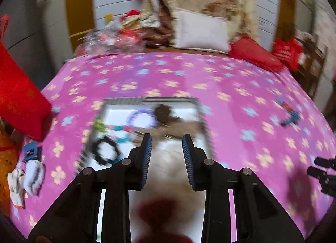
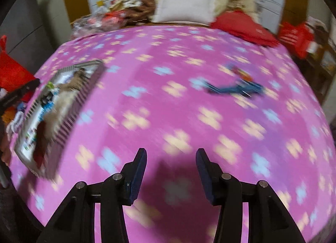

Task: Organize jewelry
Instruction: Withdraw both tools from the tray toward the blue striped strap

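A white tray with ribbed grey walls (image 1: pixel 168 100) lies on the pink flowered bedspread. It holds a purple bead ring (image 1: pixel 142 119), a black ring (image 1: pixel 106 151), a turquoise strand (image 1: pixel 120 129), a brown piece (image 1: pixel 162 112) and a fluffy beige piece. My left gripper (image 1: pixel 167 144) is open and empty, just above the tray's near part. A blue beaded bracelet (image 2: pixel 235 87) lies loose on the bedspread; it also shows in the left wrist view (image 1: pixel 288 114). My right gripper (image 2: pixel 171 159) is open and empty, low over bare bedspread, short of the bracelet. The tray's wall (image 2: pixel 69 121) is at its left. Both views are blurred.
A red bag (image 1: pixel 19 98) stands at the bed's left edge, with a blue clip (image 1: pixel 31 152) and white hair ties (image 1: pixel 33 175) near it. A white pillow (image 1: pixel 201 30), a red cushion (image 1: pixel 254 54) and cluttered packets (image 1: pixel 113 37) line the headboard. A wooden shelf (image 1: pixel 313 62) stands right.
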### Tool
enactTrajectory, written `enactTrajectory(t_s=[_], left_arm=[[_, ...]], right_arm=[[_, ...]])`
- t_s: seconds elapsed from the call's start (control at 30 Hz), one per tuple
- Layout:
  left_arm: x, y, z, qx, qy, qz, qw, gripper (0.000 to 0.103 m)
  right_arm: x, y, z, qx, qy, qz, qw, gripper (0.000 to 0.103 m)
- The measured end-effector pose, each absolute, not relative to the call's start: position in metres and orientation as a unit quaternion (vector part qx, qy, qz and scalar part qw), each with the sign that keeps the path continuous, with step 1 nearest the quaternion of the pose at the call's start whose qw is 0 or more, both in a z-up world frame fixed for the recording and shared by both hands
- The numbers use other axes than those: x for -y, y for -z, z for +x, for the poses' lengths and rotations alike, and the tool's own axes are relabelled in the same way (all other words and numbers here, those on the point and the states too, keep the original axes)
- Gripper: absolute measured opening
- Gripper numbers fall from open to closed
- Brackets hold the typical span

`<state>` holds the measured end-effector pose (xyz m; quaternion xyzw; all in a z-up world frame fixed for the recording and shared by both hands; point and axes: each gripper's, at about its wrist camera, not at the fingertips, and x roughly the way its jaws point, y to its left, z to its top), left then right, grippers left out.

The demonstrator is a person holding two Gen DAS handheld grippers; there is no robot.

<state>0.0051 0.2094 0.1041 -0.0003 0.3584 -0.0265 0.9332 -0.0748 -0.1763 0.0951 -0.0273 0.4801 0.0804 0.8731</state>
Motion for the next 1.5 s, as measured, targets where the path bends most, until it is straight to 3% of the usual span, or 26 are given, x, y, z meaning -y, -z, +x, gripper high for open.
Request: enactTrajectory(t_s=[0.27,0.4,0.53,1.03,1.5], left_arm=[[-0.124,-0.099,-0.067,-0.362,0.104,0.025,0.926,0.03],[-0.098,-0.09,-0.094,-0.378,0.122,0.03,0.917,0.038],[-0.083,-0.075,-0.107,-0.407,0.126,0.022,0.904,0.038],[-0.04,-0.05,-0.097,-0.448,0.133,0.021,0.884,0.038],[-0.034,-0.03,-0.088,-0.459,0.138,0.033,0.877,0.038]], right_arm=[[0.272,-0.107,-0.148,-0.462,-0.018,-0.009,0.886,0.047],[0.303,-0.117,-0.166,-0.452,-0.005,0.008,0.892,0.047],[0.326,-0.122,-0.174,-0.445,0.004,0.024,0.895,0.047],[0.35,-0.086,-0.152,-0.445,0.001,0.077,0.892,0.047],[0.339,-0.092,-0.121,-0.433,0.008,0.068,0.899,0.047]])
